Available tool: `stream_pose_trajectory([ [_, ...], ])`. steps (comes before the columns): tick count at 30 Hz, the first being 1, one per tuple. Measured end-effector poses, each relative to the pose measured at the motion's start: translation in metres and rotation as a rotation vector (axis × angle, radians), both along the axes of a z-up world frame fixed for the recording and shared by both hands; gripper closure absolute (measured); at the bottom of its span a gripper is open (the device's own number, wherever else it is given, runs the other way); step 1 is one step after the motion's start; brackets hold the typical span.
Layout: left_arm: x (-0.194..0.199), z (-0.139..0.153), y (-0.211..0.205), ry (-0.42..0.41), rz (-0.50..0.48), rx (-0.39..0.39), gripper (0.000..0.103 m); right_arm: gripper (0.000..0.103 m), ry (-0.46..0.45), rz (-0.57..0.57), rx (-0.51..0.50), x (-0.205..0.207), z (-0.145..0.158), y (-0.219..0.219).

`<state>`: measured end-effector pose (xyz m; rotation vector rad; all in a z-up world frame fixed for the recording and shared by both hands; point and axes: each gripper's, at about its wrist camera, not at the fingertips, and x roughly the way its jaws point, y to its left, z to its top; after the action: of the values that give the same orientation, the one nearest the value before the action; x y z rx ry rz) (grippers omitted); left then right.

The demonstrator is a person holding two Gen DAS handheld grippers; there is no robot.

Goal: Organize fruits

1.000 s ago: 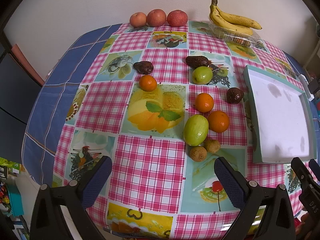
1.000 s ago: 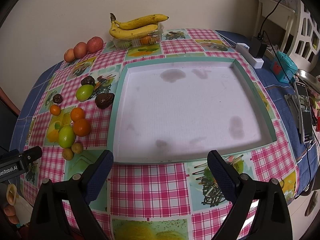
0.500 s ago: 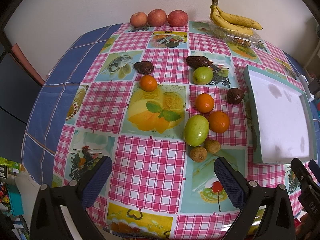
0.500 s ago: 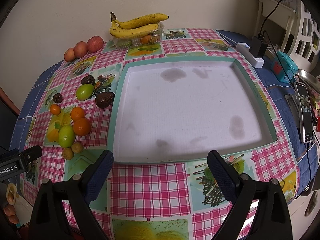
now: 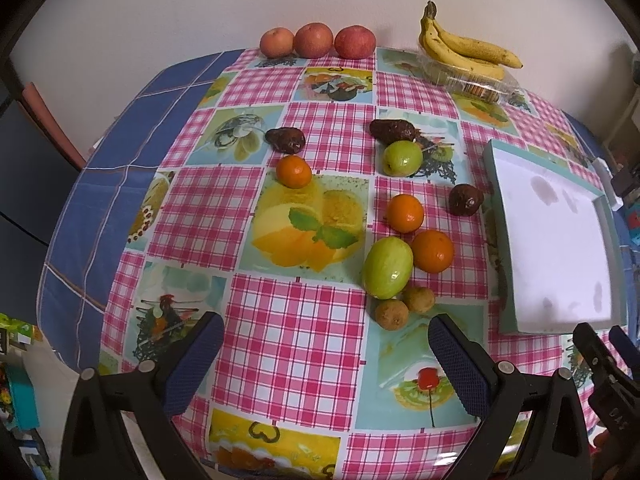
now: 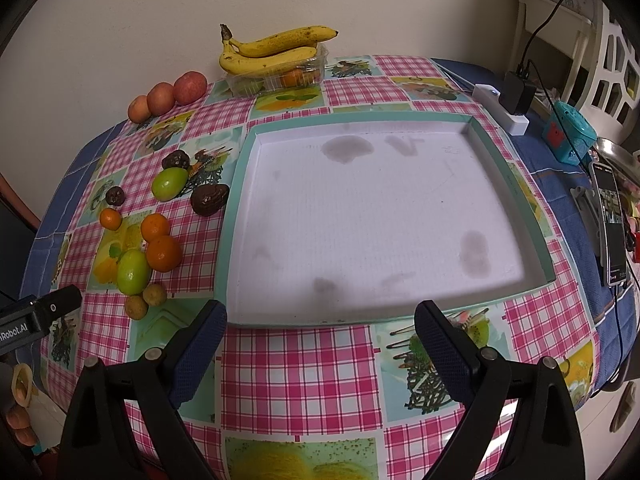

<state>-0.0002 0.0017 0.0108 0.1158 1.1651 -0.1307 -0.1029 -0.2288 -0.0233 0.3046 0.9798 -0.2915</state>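
Pink checked cloth covers the tabletop (image 5: 288, 344). Both tools hang released and hold nothing: the left tool (image 5: 326, 354) near two small brown fruits (image 5: 404, 306), the right tool (image 6: 320, 338) before the white tray (image 6: 372, 216). Oranges (image 5: 432, 251), green fruits (image 5: 387, 267) and dark fruits (image 5: 465, 199) lie loose at the tray's nine o'clock; bananas (image 6: 272, 50) at its twelve.

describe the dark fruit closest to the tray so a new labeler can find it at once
Start at the white tray with the teal rim in the right wrist view. Just off its left edge lies a dark brown, wrinkled fruit, almost against the rim. The other two dark fruits sit farther left, beyond the smaller green fruit; this one is the only dark one next to the tray.
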Motion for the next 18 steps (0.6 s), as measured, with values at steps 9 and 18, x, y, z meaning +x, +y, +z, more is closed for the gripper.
stream_pose_trajectory([
  [9,0.012,0.01,0.025,-0.062,0.07,-0.102,0.0,0.008,-0.044,0.029,0.018,0.014,0.013,0.002],
  [18,0.032,0.021,0.057,-0.11,0.155,-0.16,0.0,0.008,-0.143,0.137,0.035,0.042,0.039,0.022],
])
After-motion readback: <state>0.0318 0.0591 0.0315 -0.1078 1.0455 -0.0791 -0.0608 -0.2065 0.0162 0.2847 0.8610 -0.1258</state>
